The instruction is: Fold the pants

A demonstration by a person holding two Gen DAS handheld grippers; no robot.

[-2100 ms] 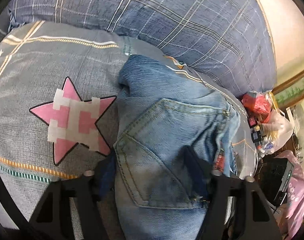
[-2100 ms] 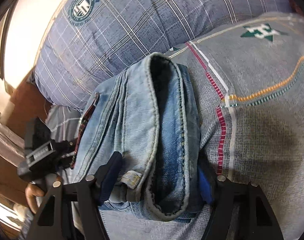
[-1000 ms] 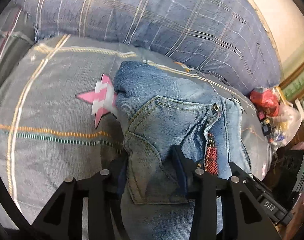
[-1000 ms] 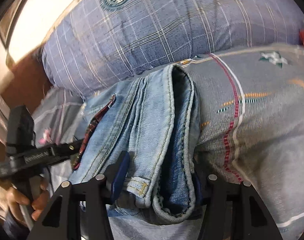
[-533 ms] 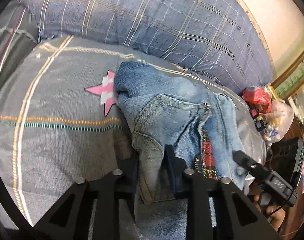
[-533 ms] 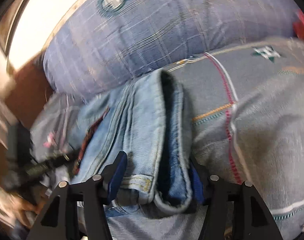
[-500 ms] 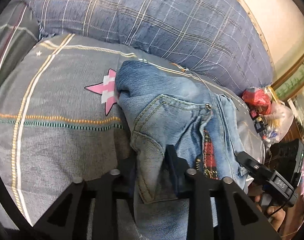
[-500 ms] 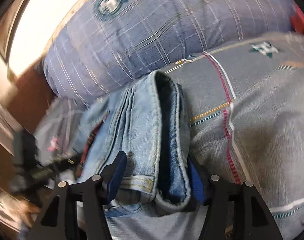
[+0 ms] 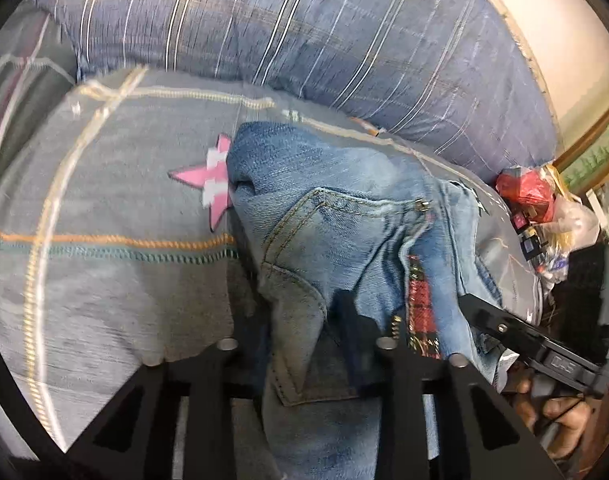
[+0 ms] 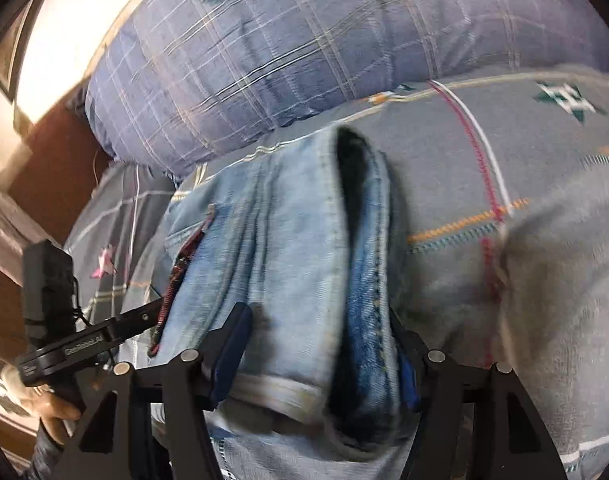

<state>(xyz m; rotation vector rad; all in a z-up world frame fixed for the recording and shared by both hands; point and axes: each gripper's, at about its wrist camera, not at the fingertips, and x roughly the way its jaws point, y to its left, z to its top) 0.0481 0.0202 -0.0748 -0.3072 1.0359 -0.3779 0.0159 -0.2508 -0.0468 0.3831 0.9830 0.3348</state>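
Folded light-blue jeans [image 9: 344, 240] lie on a grey bedspread [image 9: 104, 280], back pocket up, red plaid lining showing. My left gripper [image 9: 304, 312] is closing, and its pads pinch a bunched fold at the pocket's corner. In the right wrist view the jeans [image 10: 288, 260] are a thick folded bundle with the hem nearest me. My right gripper [image 10: 320, 344] straddles that bundle and is opening. Its left pad stands just off the cloth. Each view shows the other gripper: the right one [image 9: 524, 344], the left one [image 10: 104, 336].
A big blue plaid pillow [image 9: 304, 40] lies right behind the jeans. A pink star [image 9: 212, 184] is printed on the bedspread [image 10: 544, 240] by their left edge. Red packets and bags [image 9: 524, 192] crowd the bed's right side. A hand [image 9: 560, 420] holds the right gripper.
My left jaws have narrowed onto the pocket fold, bunching the denim. My right jaws have spread a little around the bundle. The right gripper now shows nearer in the left wrist view.
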